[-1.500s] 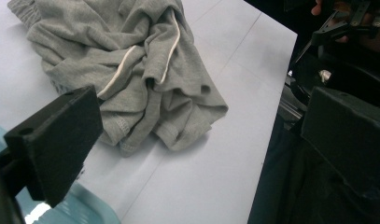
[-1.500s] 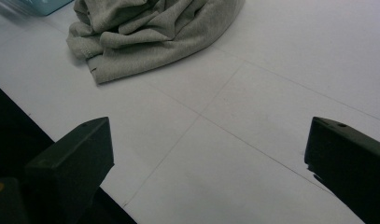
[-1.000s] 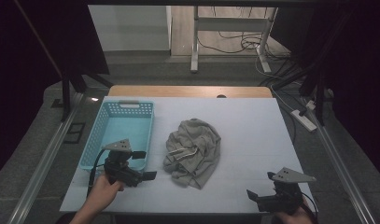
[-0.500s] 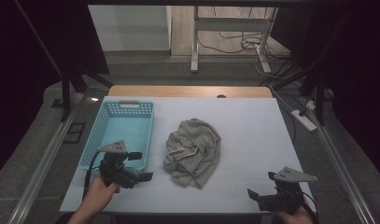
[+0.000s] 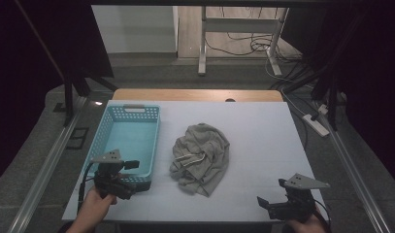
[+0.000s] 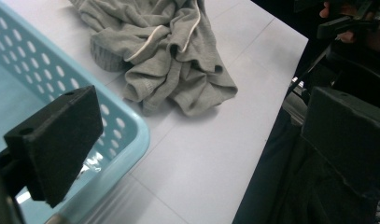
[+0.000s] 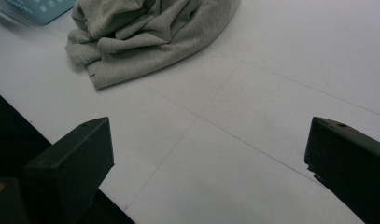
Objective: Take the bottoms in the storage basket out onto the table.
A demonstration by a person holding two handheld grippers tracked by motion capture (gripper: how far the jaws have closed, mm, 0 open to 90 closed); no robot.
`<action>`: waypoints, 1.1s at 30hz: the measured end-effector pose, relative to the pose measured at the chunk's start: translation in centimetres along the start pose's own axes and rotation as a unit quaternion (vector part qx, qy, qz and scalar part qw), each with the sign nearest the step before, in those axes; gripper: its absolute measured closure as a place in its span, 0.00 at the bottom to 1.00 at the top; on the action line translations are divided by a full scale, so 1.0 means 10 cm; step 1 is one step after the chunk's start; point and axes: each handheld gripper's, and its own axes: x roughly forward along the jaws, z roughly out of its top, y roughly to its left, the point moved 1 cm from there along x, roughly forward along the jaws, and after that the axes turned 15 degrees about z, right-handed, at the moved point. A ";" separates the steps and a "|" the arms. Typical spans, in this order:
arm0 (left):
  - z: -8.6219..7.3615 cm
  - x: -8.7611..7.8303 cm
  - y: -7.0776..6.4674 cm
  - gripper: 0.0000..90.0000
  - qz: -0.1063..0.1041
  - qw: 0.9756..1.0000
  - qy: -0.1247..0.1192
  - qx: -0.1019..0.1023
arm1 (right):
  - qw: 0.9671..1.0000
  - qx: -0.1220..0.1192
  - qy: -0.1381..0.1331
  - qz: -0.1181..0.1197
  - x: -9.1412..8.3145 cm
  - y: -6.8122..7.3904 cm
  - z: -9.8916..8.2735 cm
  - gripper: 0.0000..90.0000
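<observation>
overhead, white table [image 5: 263, 131], dim cabled room, grey garment [image 5: 202, 158] beside blue basket [image 5: 129, 138], both grippers' jaws spread, empty

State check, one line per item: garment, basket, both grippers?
Grey knit garment with white trim: crumpled in a heap on the white table, untouched.
Light blue perforated plastic basket: upright, empty, beside the garment.
Left gripper: open, holding nothing, at the basket's near corner.
Right gripper: open, holding nothing, near the table's front edge.

A lab or workshop: a white-topped table [image 5: 263, 126] on bare floor, loose cables [image 5: 243, 46], a power strip [image 5: 315, 124].
</observation>
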 end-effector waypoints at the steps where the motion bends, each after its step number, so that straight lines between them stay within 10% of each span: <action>1: -0.01 -0.01 0.01 0.00 0.001 1.000 0.000 -0.001 | 1.000 0.000 0.000 0.000 0.00 0.00 0.00 0.02; 33: -0.36 -0.23 0.11 0.00 0.036 0.999 -0.006 -0.033 | 1.000 -0.002 0.001 0.000 0.00 0.00 0.00 0.02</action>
